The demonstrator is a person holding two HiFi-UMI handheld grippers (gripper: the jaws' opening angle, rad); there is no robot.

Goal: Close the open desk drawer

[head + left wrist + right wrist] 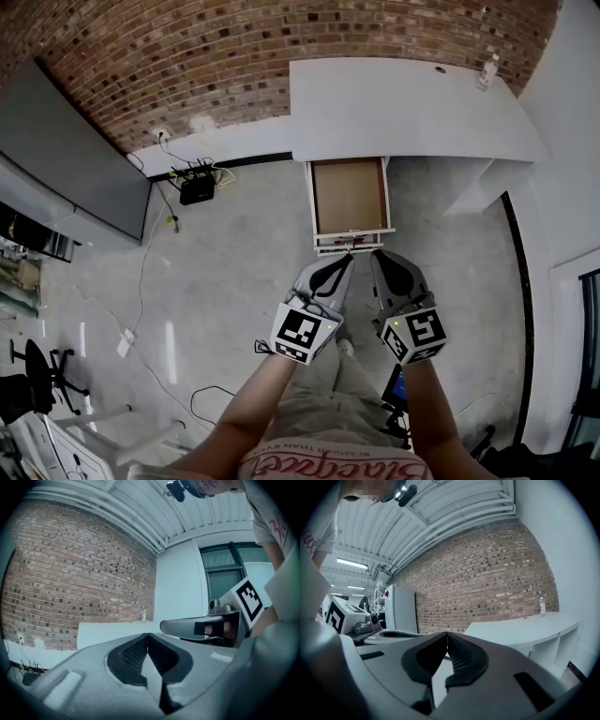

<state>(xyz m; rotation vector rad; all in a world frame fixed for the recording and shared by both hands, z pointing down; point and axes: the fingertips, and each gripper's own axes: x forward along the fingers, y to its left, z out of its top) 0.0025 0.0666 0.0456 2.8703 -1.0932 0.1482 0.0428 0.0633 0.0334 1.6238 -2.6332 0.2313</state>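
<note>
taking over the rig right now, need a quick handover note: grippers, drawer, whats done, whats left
Left gripper: jaws shut, nothing between them.
Right gripper: jaws shut, also empty.
The two sit side by side with their tips at the drawer's front edge. The head view does not show whether they touch it.
Drawer: pulled well out from under the white desk; it looks empty inside.
Done: both grippers are lined up at the drawer front.
Left: push the drawer straight in, probably with both closed tips, until its front sits flush with the desk.
</note>
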